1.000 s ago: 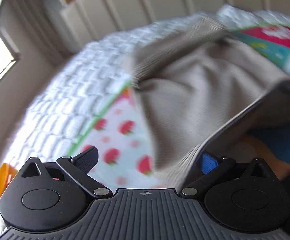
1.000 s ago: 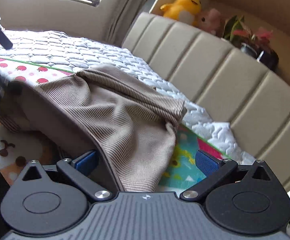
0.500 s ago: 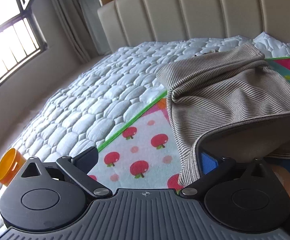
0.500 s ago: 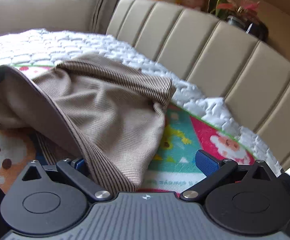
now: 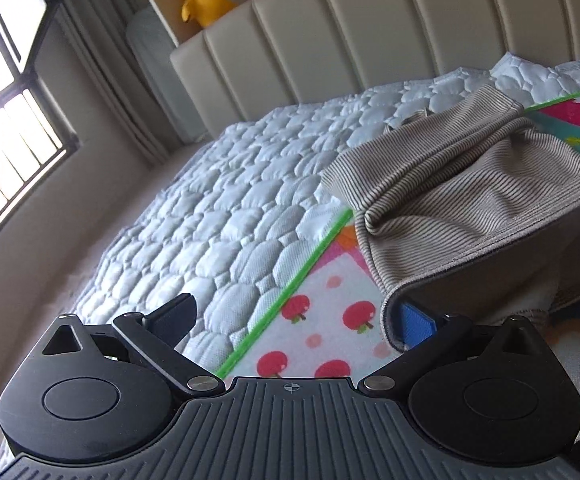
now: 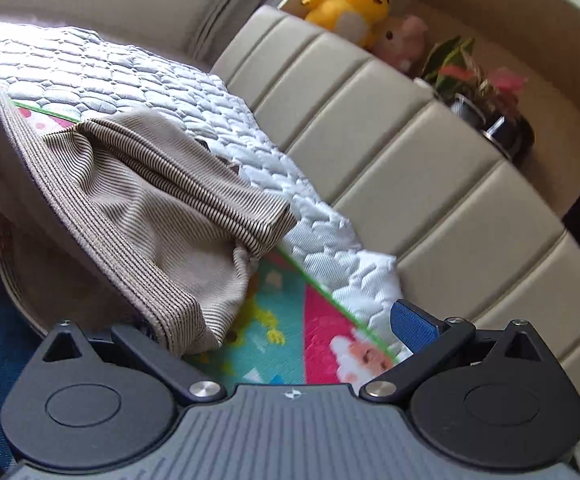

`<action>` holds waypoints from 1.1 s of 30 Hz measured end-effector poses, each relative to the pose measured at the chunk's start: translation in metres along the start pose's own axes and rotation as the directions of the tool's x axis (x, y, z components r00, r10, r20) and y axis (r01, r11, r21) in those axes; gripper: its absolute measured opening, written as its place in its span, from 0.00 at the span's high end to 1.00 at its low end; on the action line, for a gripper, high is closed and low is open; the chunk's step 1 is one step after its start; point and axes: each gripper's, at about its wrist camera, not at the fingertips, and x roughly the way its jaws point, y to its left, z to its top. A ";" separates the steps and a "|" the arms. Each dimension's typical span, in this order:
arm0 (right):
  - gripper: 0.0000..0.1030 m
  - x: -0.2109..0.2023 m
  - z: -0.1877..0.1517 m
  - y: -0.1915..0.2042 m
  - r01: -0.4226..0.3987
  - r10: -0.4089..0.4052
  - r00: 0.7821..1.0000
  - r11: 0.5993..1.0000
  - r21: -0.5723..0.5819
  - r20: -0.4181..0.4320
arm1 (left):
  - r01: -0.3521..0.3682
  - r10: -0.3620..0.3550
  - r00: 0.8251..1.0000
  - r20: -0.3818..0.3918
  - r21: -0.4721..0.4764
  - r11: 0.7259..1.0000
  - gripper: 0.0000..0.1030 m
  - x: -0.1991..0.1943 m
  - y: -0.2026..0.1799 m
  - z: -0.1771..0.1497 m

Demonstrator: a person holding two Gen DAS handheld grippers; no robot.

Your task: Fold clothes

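Note:
A beige, finely striped knit garment lies bunched on a colourful play mat on the bed. Its ribbed hem is stretched taut between my two grippers. My left gripper is open; the hem loops over its right, blue-padded finger, and the left finger is bare. In the right wrist view the garment drapes over the left finger of my right gripper and hides it. That gripper is open too, and its right blue finger is bare above the mat.
A white quilted mattress spreads around the mat. A beige padded headboard stands behind it. Plush toys and a potted plant sit on the ledge above. A barred window is at the left.
Both grippers have stayed open with the hem hooked on one finger each. They have shifted and tilted, pulling the hem tighter. The orange cup has left the left wrist view.

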 end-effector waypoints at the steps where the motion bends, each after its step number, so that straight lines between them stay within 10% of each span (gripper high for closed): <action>1: 0.00 -0.003 0.002 -0.001 0.006 -0.005 1.000 1.000 -0.012 0.010 | -0.006 0.006 1.000 0.008 0.004 1.000 0.00 -0.003 0.001 0.003; 21: 0.00 -0.035 0.010 -0.015 0.083 -0.078 0.995 0.994 -0.071 0.067 | -0.065 0.057 0.993 0.108 0.070 0.995 0.00 -0.059 0.007 0.025; 29: 0.00 -0.038 -0.005 -0.005 0.013 -0.011 1.000 0.995 -0.101 0.017 | -0.027 0.023 1.000 0.022 0.193 0.981 0.00 -0.049 -0.009 0.001; 33: 0.00 -0.057 -0.025 0.001 -0.155 0.155 0.988 0.986 -0.056 -0.002 | 0.021 -0.015 1.000 -0.022 0.292 0.956 0.00 -0.058 -0.008 -0.020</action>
